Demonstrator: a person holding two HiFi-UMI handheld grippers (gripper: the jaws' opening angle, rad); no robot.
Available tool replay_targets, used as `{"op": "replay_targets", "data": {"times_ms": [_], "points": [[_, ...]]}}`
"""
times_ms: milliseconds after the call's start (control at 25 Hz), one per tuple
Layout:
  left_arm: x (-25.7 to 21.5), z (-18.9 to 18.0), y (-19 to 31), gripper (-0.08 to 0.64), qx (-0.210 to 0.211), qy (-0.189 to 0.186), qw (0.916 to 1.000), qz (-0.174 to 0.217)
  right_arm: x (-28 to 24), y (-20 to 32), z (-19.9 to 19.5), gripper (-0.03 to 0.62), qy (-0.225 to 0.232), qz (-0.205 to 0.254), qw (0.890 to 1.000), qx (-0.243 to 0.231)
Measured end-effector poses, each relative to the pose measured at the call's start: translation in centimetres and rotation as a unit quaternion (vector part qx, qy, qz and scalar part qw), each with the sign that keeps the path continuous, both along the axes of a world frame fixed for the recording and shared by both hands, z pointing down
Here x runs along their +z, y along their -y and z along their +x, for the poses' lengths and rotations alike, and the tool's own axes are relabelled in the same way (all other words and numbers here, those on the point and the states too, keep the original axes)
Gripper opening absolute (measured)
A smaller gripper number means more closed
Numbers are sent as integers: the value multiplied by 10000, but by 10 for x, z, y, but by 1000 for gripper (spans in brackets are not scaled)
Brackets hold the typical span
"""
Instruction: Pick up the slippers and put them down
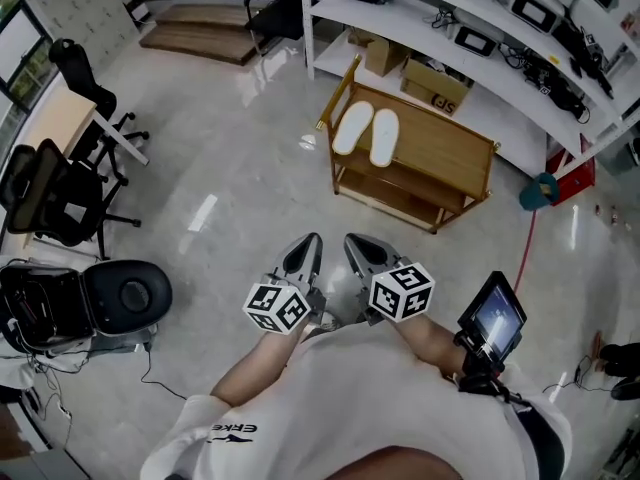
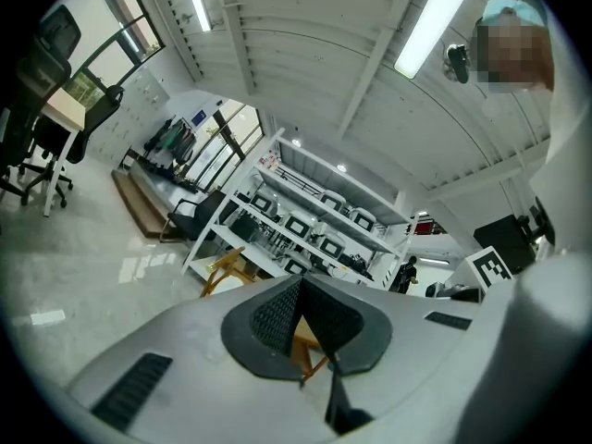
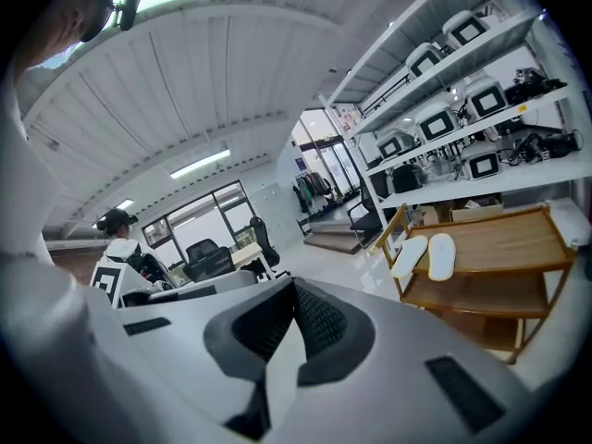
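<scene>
Two slippers side by side at left end of wooden rack top. Jaws together, empty, well short of them: left tool, right tool. Best close in, open early, take each slipper by its near edge.

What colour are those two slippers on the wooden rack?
White. The slippers show best in the head view, side by side on the wooden rack.
</scene>
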State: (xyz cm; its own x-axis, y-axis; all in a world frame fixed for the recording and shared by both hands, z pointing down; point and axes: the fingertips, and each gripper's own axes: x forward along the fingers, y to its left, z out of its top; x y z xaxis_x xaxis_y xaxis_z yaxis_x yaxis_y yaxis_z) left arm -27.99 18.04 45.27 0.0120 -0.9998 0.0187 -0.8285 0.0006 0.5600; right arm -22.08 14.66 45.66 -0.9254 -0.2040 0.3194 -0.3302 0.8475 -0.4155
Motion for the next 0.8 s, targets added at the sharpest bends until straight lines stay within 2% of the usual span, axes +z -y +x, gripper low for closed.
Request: {"op": "replay_targets", "data": {"times_ms": [320,800], "points": [[9,-18,61,3,38,101,9999,-124,9,64,-14,-2,125,-82,9998,157],[22,-31,191,3,179,261,9985,-440,21,208,-13,-2,213,-283,9977,572]]}}
